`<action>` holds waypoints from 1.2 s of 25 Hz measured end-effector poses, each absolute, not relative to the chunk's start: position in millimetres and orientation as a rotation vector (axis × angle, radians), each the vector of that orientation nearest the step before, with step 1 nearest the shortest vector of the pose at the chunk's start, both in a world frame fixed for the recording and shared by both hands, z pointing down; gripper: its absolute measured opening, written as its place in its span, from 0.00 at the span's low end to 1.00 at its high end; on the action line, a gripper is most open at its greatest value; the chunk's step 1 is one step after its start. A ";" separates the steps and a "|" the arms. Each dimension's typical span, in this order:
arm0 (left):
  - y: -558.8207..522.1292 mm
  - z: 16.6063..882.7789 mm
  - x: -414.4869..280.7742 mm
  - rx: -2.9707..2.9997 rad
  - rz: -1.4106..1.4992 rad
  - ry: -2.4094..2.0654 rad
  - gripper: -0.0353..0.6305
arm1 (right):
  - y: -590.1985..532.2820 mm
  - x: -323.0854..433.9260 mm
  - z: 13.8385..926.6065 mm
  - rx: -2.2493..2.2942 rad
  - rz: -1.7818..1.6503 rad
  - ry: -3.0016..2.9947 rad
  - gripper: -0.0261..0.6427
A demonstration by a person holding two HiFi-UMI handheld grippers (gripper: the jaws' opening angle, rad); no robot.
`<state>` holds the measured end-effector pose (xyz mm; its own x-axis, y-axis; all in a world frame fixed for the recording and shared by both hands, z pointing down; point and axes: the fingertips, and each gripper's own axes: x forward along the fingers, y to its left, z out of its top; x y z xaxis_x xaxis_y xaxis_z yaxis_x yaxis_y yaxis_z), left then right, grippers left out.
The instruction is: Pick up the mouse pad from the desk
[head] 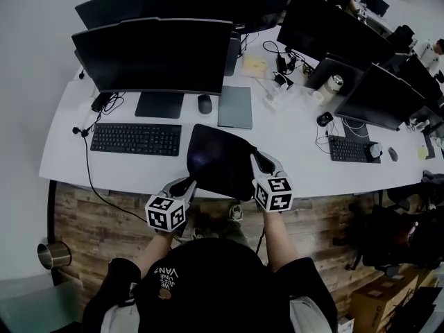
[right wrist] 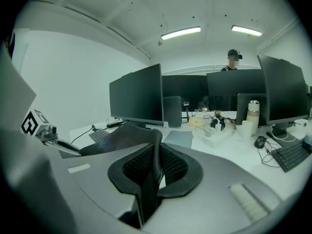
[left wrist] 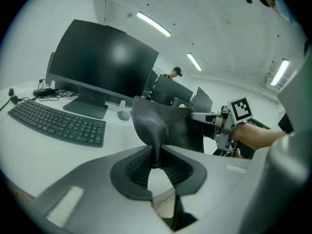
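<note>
Head view: the mouse pad (head: 218, 159) hangs between your left tool (head: 187, 184) and right tool (head: 257, 160), lifted above the tabletop (head: 291, 130).

Left gripper view: the jaws are clenched on the pad's curled edge. A keyboard (left wrist: 56, 123) lies ahead to the left.

Right gripper view: the jaws are clamped on the opposite edge.

The pickup looks nearly done. Raise both tools evenly, staying short of the monitor (head: 156, 54) ahead.

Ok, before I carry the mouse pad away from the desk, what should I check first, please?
1. Left gripper shut on the mouse pad corner: ok.
2. Right gripper shut on its opposite edge: ok.
3. Pad raised off the desk: ok, as far as it shows.
4. Pad held flat: not ok, it buckles near the left gripper.
5. Keyboard and mouse apart from the pad: ok.
</note>
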<state>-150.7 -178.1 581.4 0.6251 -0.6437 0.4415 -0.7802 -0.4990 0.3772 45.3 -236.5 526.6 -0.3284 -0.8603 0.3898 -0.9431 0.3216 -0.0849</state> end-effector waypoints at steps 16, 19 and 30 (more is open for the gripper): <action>-162.4 536.9 -167.1 2.408 0.212 -1.131 0.13 | -213.9 23.8 460.0 1.661 0.255 -2.400 0.10; -159.4 533.8 -169.5 2.417 0.209 -1.133 0.13 | -210.1 22.4 456.5 1.670 0.244 -2.398 0.10; -155.6 531.7 -173.9 2.422 0.184 -1.143 0.13 | -208.8 18.1 452.5 1.677 0.204 -2.383 0.10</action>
<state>-173.9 -155.6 531.7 0.6469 -0.6988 0.3054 -0.7593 -0.5532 0.3427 18.1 -208.8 452.5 -0.3243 -0.9102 0.2578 -0.9407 0.3390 0.0135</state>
